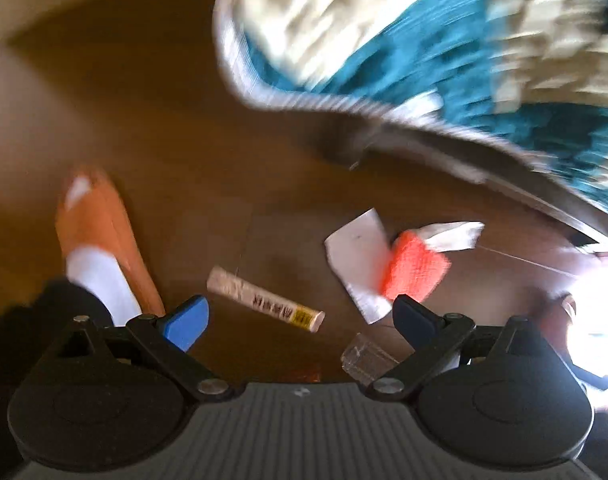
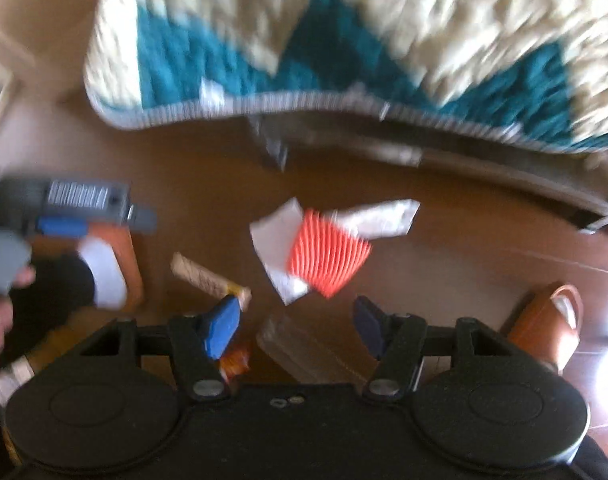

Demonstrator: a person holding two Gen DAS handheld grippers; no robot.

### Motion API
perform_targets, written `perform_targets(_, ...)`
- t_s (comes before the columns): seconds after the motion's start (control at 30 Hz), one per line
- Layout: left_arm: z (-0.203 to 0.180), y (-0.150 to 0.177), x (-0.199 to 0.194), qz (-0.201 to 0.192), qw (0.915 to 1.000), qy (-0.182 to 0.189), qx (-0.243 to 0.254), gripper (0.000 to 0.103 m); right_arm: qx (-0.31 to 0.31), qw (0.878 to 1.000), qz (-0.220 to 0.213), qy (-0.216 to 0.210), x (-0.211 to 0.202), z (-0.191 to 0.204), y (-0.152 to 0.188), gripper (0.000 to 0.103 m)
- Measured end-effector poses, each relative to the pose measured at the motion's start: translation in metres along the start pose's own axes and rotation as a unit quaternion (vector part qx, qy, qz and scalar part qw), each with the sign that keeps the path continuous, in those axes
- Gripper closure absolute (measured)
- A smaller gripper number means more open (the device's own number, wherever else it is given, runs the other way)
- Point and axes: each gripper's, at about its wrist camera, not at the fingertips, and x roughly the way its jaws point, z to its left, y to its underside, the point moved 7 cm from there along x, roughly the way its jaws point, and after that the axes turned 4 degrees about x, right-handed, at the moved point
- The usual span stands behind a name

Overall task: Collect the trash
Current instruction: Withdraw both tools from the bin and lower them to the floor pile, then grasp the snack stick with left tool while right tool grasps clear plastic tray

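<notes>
Both sets of jaws hang open over the wooden floor (image 1: 152,92) with nothing between them, the left gripper (image 1: 300,322) spread very wide and the right gripper (image 2: 298,324) somewhat narrower. Largest in front of me is the teal-and-cream rug (image 2: 343,40), its edge lying on the far side of the litter, so I would stay clear of it. The trash lies on bare floor between my two slippers: a white paper sheet (image 2: 274,236) with an orange ribbed piece (image 2: 327,256) on top, a crumpled white wrapper (image 2: 383,216) touching it, and a slim beige tube (image 1: 264,300) just beside. I judge the tube suits my left jaws: straddle it across its width. Nearest, a clear plastic piece (image 2: 300,344) sits under my right jaws; it looks slippery, so close gently.
</notes>
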Motion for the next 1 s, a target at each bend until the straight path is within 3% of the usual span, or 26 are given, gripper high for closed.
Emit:
perform_targets(0.17, 0.023, -0.004, 0.079, 0.070, 0.9938, 0.002, -0.086, 0.004, -0.095, 0.993, 0.075, 0.011, 0.072, 0.013, 0.027, 0.040)
perform_targets(0.27, 0.036, 0.003, 0.124, 0.109, 0.9857, 0.006, -0.128, 0.004, -0.170, 0.979, 0.111, 0.033, 0.111, 0.019, 0.051, 0.041)
perform_targets(0.43, 0.048, 0.019, 0.181, 0.158, 0.9705, 0.018, -0.181, 0.004, -0.237, 0.960, 0.143, 0.036, 0.154, 0.026, 0.074, 0.042)
perform_targets(0.57, 0.051, 0.027, 0.210, 0.175, 0.9636, 0.019, -0.201, 0.004, -0.267, 0.951, 0.148, 0.045, 0.179, 0.026, 0.081, 0.043)
perform_targets(0.63, 0.052, 0.030, 0.217, 0.177, 0.9641, 0.014, -0.197, 0.005, -0.278, 0.948, 0.151, 0.044, 0.187, 0.023, 0.082, 0.044)
perform_targets(0.7, 0.054, 0.032, 0.222, 0.176, 0.9634, 0.016, -0.202, 0.017, -0.291, 0.944, 0.150, 0.046, 0.195, 0.022, 0.083, 0.045)
perform_targets(0.77, 0.056, 0.036, 0.228, 0.185, 0.9610, 0.014, -0.206, 0.020, -0.298, 0.941, 0.154, 0.045, 0.202, 0.022, 0.086, 0.047)
perform_targets(0.83, 0.058, 0.037, 0.227, 0.179, 0.9599, 0.012, -0.215, 0.020, -0.310, 0.938, 0.152, 0.044, 0.205, 0.024, 0.089, 0.054)
perform_targets(0.87, 0.057, 0.037, 0.226, 0.176, 0.9606, 0.013, -0.214, 0.021, -0.317, 0.936, 0.150, 0.045, 0.206, 0.025, 0.091, 0.062)
perform_targets(0.93, 0.052, 0.038, 0.225, 0.171, 0.9638, 0.009, -0.205, 0.026, -0.332, 0.930, 0.147, 0.050, 0.209, 0.028, 0.094, 0.064)
perform_targets(1.0, 0.052, 0.037, 0.221, 0.165, 0.9647, 0.008, -0.205, 0.042, -0.343, 0.927, 0.141, 0.050, 0.209, 0.030, 0.095, 0.065)
